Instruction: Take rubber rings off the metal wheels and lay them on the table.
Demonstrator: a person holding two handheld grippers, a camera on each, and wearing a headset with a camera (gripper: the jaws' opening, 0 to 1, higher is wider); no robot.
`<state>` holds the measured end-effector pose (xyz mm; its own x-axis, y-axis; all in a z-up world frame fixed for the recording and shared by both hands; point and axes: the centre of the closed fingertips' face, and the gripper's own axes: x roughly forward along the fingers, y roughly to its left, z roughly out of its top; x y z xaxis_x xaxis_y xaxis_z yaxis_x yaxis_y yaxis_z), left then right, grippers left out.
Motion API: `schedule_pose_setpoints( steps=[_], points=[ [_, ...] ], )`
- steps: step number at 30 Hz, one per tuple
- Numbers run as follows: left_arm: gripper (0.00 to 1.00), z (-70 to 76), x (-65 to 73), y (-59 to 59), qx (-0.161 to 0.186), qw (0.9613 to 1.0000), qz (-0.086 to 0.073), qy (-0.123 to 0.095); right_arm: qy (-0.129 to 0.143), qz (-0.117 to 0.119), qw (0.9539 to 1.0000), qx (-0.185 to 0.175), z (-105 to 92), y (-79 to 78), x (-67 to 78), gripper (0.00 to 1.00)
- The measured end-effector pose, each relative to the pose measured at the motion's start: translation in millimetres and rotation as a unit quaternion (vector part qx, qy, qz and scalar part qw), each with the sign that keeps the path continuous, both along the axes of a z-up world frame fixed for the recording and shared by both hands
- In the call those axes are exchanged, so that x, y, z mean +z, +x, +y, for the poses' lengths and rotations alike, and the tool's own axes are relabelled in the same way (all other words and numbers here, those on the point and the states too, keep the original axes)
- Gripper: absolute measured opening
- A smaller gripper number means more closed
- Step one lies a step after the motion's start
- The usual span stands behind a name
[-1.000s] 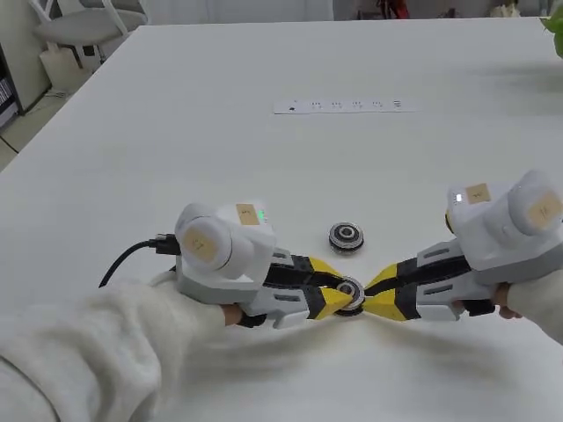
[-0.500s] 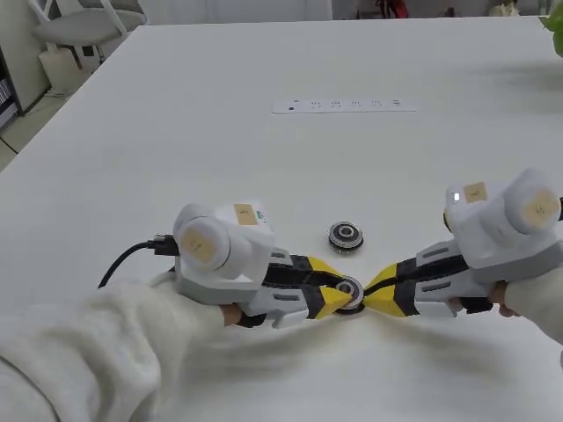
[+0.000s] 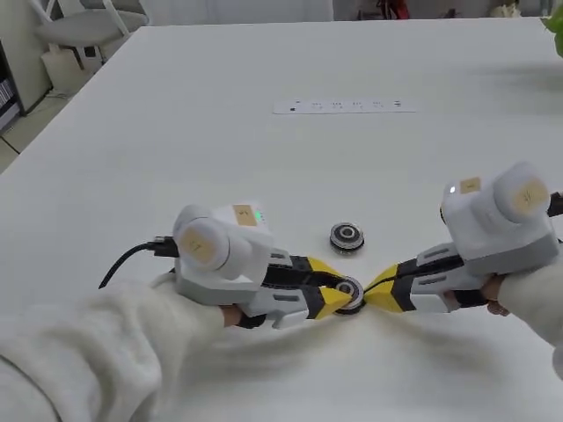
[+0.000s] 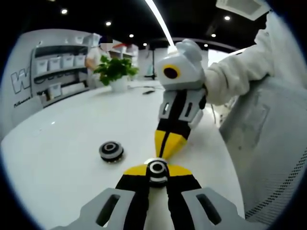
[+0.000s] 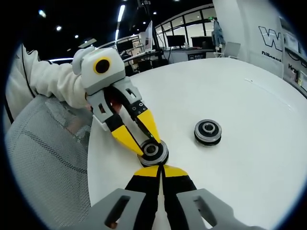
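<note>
The left gripper point(image 3: 334, 299) was clamped on a wheel point(image 3: 349, 290); the right gripper point(image 3: 371, 295), jaws together, touched its rim. A second wheel point(image 3: 347, 236) lay near on the table point(image 3: 264, 149)

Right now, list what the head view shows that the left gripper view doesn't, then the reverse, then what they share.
Head view adds: the socket strip, a chair and the black cable behind the left tongs.
Left gripper view adds: shelves and ceiling lights.
Shared: the left tongs shut on a wheel, the right tongs with tips together against that wheel, the spare wheel lying apart, and the table.
</note>
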<state>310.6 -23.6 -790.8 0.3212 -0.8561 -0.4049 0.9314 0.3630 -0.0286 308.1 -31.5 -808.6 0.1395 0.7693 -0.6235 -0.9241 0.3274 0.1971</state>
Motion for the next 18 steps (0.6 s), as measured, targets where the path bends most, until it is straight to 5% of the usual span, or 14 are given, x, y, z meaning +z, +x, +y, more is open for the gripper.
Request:
schedule_pose_setpoints(
  steps=[13, 18],
  points=[
    [0.14, -0.1, -0.1, 0.1, 0.001, 1.0000, -0.002, -0.001, -0.011, 0.029, 0.9993, -0.023, -2.0, 1.8, -1.9, 0.00],
    [0.14, -0.4, -0.2, -0.1, 0.001, 1.0000, -0.002, 0.000, 0.010, 0.074, 0.9952, -0.062, -3.6, 4.3, 0.5, 0.00]
  ],
)
